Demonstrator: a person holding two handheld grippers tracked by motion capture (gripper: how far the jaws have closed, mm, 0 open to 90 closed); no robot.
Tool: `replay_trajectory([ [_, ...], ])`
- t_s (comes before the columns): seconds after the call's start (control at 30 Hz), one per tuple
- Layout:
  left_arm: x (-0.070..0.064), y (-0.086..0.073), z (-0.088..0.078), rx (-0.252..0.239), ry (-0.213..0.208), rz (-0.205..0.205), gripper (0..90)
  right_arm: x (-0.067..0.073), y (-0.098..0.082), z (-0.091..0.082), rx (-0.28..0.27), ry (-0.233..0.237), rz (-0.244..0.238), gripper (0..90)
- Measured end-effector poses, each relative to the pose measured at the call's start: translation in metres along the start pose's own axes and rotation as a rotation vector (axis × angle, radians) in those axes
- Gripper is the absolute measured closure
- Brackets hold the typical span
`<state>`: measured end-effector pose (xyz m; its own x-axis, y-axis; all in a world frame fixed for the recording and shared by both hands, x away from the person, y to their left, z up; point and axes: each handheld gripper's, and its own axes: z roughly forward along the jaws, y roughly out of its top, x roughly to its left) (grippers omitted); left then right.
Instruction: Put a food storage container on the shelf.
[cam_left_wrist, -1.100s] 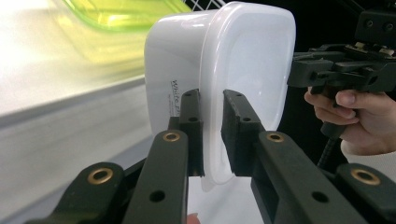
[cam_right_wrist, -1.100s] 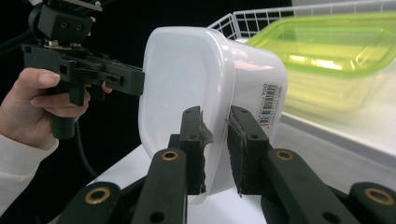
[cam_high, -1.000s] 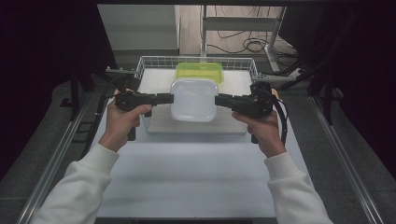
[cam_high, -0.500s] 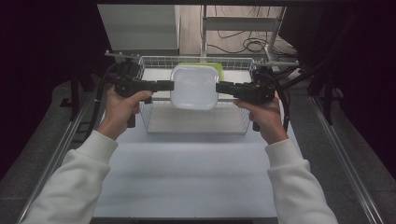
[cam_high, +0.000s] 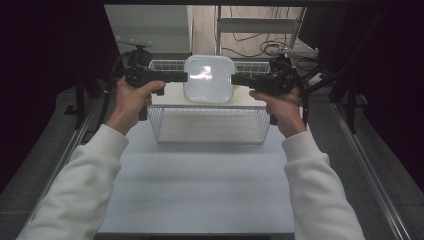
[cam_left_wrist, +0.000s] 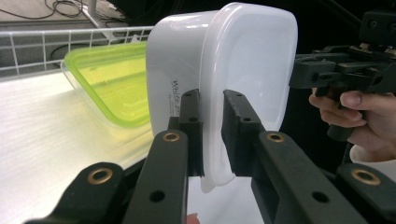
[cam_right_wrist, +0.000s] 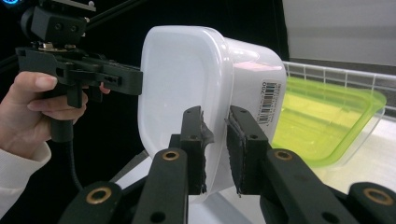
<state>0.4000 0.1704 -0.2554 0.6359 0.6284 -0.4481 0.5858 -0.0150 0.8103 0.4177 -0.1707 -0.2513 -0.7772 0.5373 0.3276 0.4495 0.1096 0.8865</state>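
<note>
**2 grippers hold 1 white box**

The left gripper (cam_high: 184, 76) and right gripper (cam_high: 235, 79) each pinch the rim of the white box (cam_high: 209, 78). It hangs above the wire basket (cam_high: 210, 125), near the green box (cam_left_wrist: 112, 79).

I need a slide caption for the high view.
Both grippers hold a white container above a wire basket.

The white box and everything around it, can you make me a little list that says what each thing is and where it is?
white box: white box held up over the far part of the basket
left gripper: left gripper shut on the box's rim
right gripper: right gripper shut on the opposite rim
green box: green box lying in the basket beyond
basket: wire basket on the table
</note>
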Motion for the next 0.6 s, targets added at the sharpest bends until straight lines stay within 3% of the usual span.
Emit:
replay_trajectory([
  [0.43, 0.02, 0.022, 0.018, 0.013, 0.013, -0.029, 78.5, -0.027, 0.021, 0.015, 0.009, 0.001, 0.05, 76.5],
  [0.6, 0.029, 0.027, 0.027, 0.018, 0.005, -0.07, 78.4, -0.038, 0.026, 0.019, 0.029, 0.0, 0.068, 76.6],
])
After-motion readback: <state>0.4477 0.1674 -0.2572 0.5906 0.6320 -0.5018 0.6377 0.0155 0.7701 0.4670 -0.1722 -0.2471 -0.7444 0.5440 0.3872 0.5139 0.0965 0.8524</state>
